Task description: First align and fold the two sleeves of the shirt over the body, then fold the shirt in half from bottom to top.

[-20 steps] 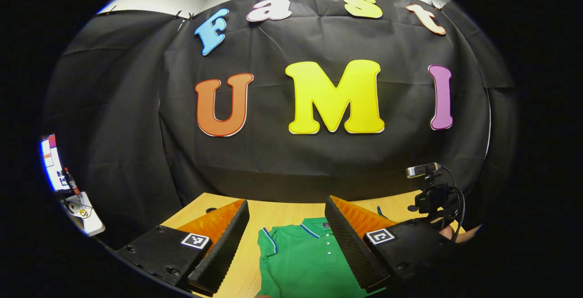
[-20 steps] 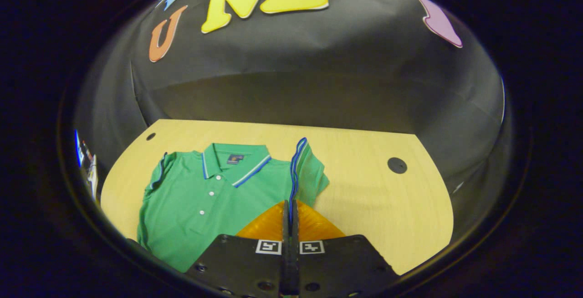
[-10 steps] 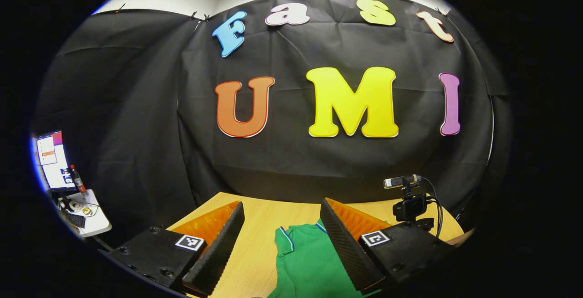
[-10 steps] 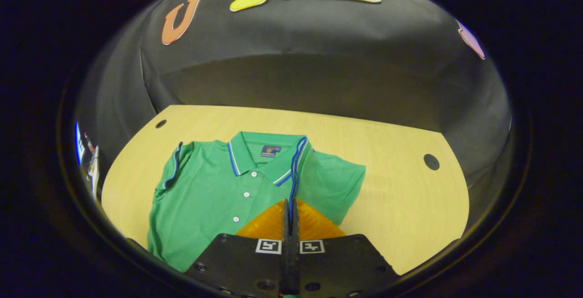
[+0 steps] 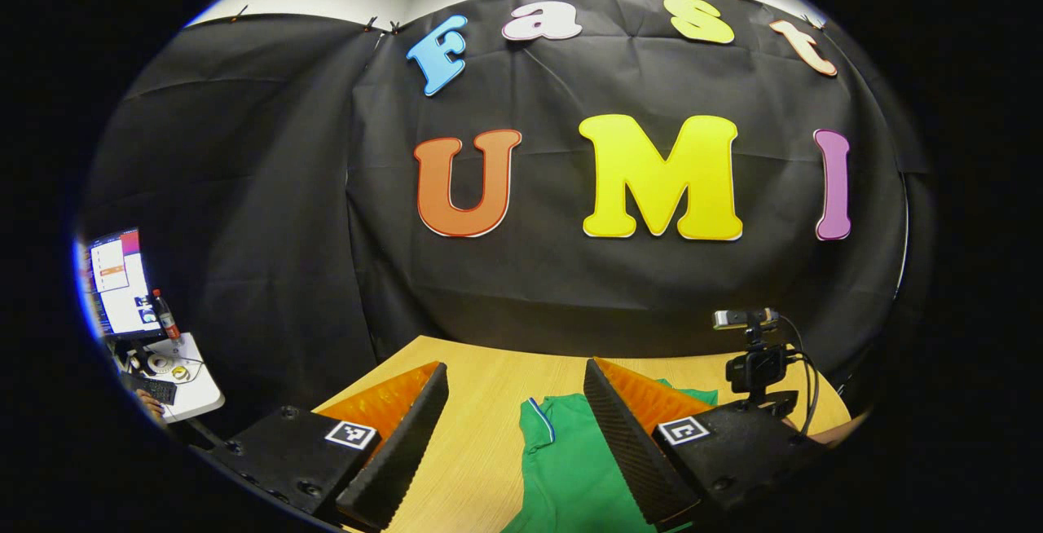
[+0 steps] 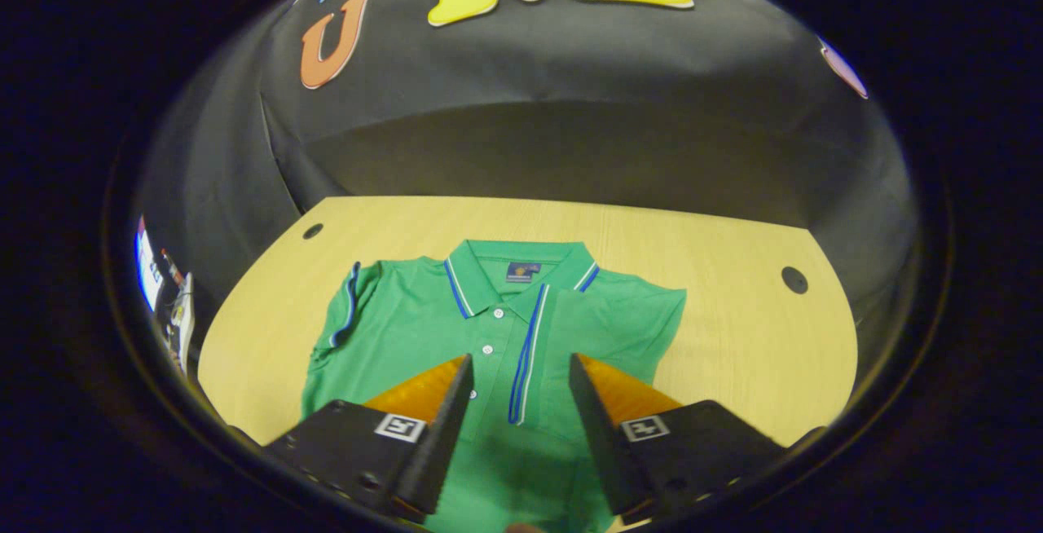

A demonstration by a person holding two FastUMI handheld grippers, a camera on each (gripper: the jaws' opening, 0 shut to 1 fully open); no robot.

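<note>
A green polo shirt [image 6: 424, 329] with blue-and-white trim lies face up on the wooden table [image 6: 733, 337], collar toward the wall. Its right sleeve [image 6: 562, 337] lies folded over the chest, the blue-trimmed cuff near the button placket. The left sleeve [image 6: 346, 317] sticks out to the side. My right gripper [image 6: 515, 370] stands open just above the folded sleeve, nothing between its fingers. In the left gripper view, my left gripper [image 5: 516, 386] is open above the table, with the shirt [image 5: 570, 460] and its left sleeve cuff [image 5: 539, 419] below, between the fingers.
A small camera on a stand [image 5: 754, 354] with cables sits at the table's right side in the left gripper view. Two dark round holes [image 6: 794, 279] mark the tabletop's far corners. A side desk with a monitor [image 5: 118, 284] and a bottle stands beyond the table's left edge.
My right gripper carried the right sleeve across the chest, then opened and let it go; the sleeve now lies flat on the body. My left gripper drifted left, still open.
</note>
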